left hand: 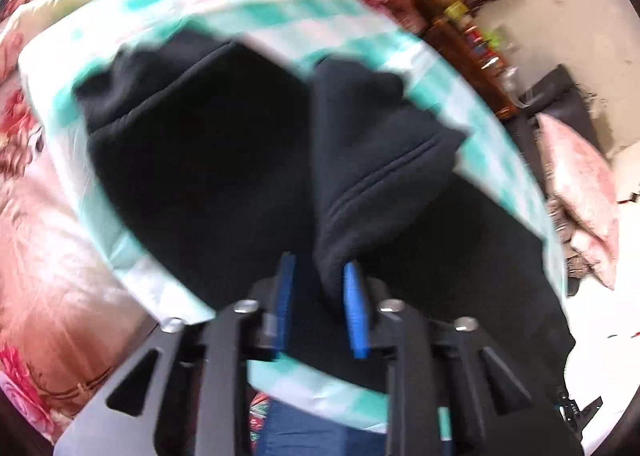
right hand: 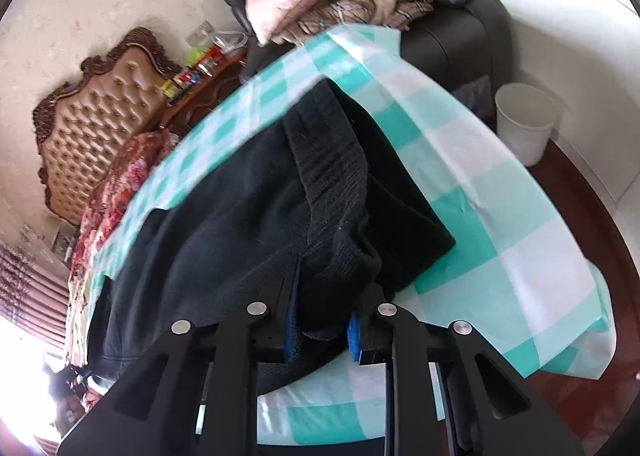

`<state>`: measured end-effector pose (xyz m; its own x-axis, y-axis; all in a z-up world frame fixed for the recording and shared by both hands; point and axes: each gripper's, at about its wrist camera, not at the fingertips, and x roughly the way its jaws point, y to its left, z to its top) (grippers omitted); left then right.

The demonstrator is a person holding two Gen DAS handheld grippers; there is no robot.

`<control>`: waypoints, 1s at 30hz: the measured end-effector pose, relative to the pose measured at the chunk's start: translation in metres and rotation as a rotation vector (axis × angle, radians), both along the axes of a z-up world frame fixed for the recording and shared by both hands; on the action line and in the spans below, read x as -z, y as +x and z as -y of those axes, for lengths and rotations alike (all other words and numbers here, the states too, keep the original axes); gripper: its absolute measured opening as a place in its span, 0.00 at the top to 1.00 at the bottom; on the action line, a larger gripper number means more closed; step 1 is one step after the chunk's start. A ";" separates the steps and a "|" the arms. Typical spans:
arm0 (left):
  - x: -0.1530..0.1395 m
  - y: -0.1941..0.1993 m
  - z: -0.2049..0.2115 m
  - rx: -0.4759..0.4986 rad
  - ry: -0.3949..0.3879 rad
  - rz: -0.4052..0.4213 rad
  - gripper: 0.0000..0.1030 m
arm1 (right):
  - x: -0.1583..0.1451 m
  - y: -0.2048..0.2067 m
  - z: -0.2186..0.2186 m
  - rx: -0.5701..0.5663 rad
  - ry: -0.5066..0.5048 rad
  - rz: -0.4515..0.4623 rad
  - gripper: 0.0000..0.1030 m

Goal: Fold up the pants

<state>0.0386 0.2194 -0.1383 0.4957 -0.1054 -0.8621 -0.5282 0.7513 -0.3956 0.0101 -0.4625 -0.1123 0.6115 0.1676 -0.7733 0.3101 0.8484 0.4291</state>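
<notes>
The black fleece pants point(right hand: 224, 216) lie on the teal-and-white checked cloth point(right hand: 500, 216), bunched toward its near edge. The right gripper point(right hand: 320, 326) is clamped on the ribbed waistband point(right hand: 332, 192). The left gripper point(left hand: 320, 296) straddles a leg fold; whether its pads press cannot be told. The fabric looks soft, thick and floppy, so seams and hems make the surest holds.

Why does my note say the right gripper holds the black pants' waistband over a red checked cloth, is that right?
Not quite: the cloth is teal and white checked, as the right wrist view shows. The right gripper does hold the waistband of the black pants.
</notes>
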 end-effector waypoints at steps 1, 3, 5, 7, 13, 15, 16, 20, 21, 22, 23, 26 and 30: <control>-0.001 -0.001 0.001 -0.009 0.036 0.005 0.53 | 0.000 -0.001 0.000 -0.003 -0.005 -0.001 0.81; -0.014 0.005 0.014 0.034 0.172 0.037 0.48 | 0.000 0.000 0.000 -0.010 -0.011 -0.004 0.81; -0.030 0.025 0.044 0.140 0.415 0.038 0.38 | 0.001 0.000 0.000 -0.012 -0.014 -0.007 0.81; -0.040 0.042 0.072 0.229 0.570 0.038 0.37 | 0.001 -0.001 -0.002 -0.015 -0.031 -0.008 0.81; -0.030 0.114 0.140 0.425 0.885 0.026 0.36 | 0.003 0.001 -0.006 -0.032 -0.057 -0.025 0.80; -0.010 0.145 0.148 0.500 0.895 -0.071 0.36 | 0.004 0.001 -0.005 -0.033 -0.053 -0.037 0.77; -0.003 0.152 0.150 0.523 0.895 -0.093 0.36 | 0.005 0.002 -0.004 -0.033 -0.046 -0.039 0.76; 0.003 0.166 0.146 0.524 0.891 -0.115 0.90 | 0.005 0.004 -0.009 -0.043 -0.075 -0.039 0.74; -0.006 0.166 0.137 0.480 0.856 -0.090 0.91 | 0.004 0.004 -0.010 -0.045 -0.081 -0.033 0.77; -0.017 0.163 0.127 0.444 0.821 -0.058 0.92 | 0.003 0.005 -0.011 -0.046 -0.082 -0.028 0.78; -0.039 0.152 0.108 0.384 0.758 0.005 0.92 | 0.001 0.004 -0.011 -0.045 -0.081 -0.020 0.80; -0.096 0.105 0.040 0.194 0.519 0.179 0.92 | -0.006 0.002 -0.007 -0.043 -0.050 0.007 0.82; -0.109 0.015 -0.065 -0.097 0.146 0.289 0.93 | -0.025 -0.006 0.003 -0.046 0.069 0.079 0.83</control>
